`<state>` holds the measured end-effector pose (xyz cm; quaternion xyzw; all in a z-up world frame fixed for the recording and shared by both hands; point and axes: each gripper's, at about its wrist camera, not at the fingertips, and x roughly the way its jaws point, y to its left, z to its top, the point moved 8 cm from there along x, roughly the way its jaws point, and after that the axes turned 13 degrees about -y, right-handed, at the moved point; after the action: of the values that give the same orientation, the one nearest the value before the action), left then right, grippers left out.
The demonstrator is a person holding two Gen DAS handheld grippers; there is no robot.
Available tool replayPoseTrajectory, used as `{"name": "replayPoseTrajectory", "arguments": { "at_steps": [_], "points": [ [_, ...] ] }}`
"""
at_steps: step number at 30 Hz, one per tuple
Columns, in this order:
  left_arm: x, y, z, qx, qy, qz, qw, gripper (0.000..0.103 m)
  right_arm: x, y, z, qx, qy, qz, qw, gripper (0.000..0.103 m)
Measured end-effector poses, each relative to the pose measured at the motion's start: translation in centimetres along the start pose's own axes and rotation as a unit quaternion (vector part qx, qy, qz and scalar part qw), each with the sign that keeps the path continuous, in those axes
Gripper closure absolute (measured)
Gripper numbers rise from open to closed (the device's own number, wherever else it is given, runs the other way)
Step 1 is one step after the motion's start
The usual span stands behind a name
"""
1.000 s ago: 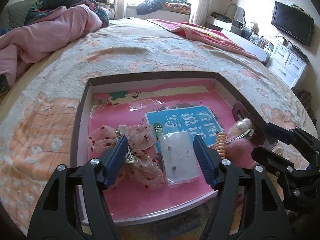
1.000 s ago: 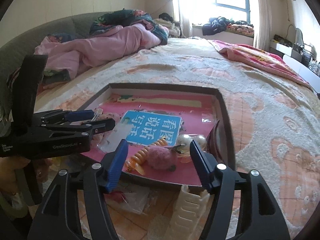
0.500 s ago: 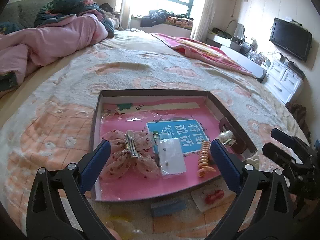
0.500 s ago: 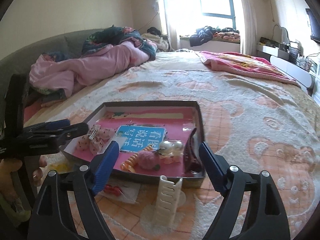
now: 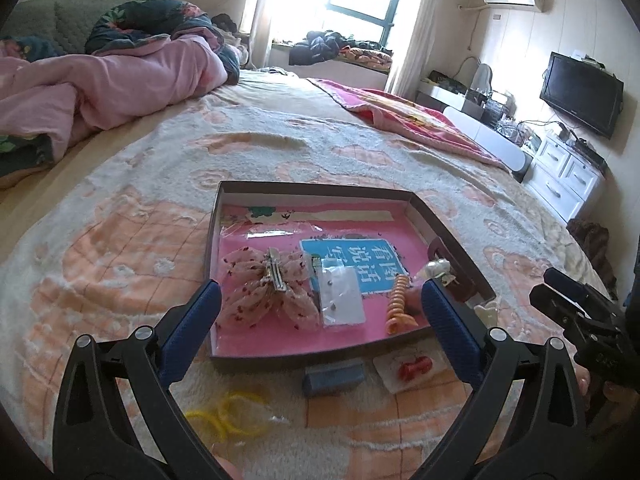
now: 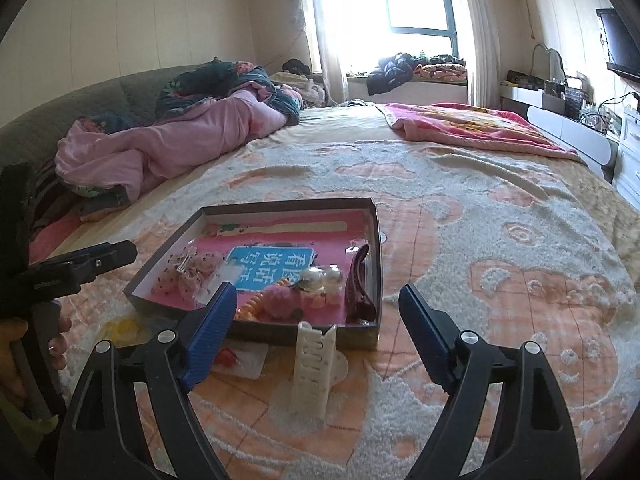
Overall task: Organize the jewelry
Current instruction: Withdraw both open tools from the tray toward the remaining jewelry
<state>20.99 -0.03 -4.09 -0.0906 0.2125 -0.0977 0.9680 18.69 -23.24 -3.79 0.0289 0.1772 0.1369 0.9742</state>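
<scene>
Left claw [image 5: 320, 316] spread wide, empty, above near edge of shallow box [image 5: 316, 190] on bed [image 5: 160, 200]; right claw [image 6: 316, 334] likewise spread, empty; inside box: pink bow clip [image 5: 266, 290], orange spiral tie [image 5: 397, 304], earring card [image 5: 342, 296]; outside, on bed: white claw clip [image 6: 312, 372], yellow bands [image 5: 232, 412].

Left gripper [image 5: 320, 312] hangs tilted downward, blue pads spread wide, nothing between them. Right gripper [image 6: 316, 322] beside it, same downward tilt, jaws wide apart and empty (a bare hand [image 6: 24, 356] grips the left gripper's handle, fingers curled round it).
</scene>
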Motion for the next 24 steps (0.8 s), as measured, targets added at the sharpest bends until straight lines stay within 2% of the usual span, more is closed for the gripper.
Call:
{"name": "replayPoseTrajectory", "arguments": {
  "at_steps": [14, 24],
  "points": [
    [-3.1, 1.0, -1.2, 0.012, -0.009, 0.020, 0.9997, 0.012, -2.1, 2.6, -1.8, -0.018, 0.012, 0.024, 0.999, 0.023],
    [-4.4, 1.9, -3.0, 0.016, 0.005, 0.033, 0.9993, 0.012, -2.7, 4.3, -3.1, -0.028, 0.024, 0.040, 0.999, 0.023]
  ]
}}
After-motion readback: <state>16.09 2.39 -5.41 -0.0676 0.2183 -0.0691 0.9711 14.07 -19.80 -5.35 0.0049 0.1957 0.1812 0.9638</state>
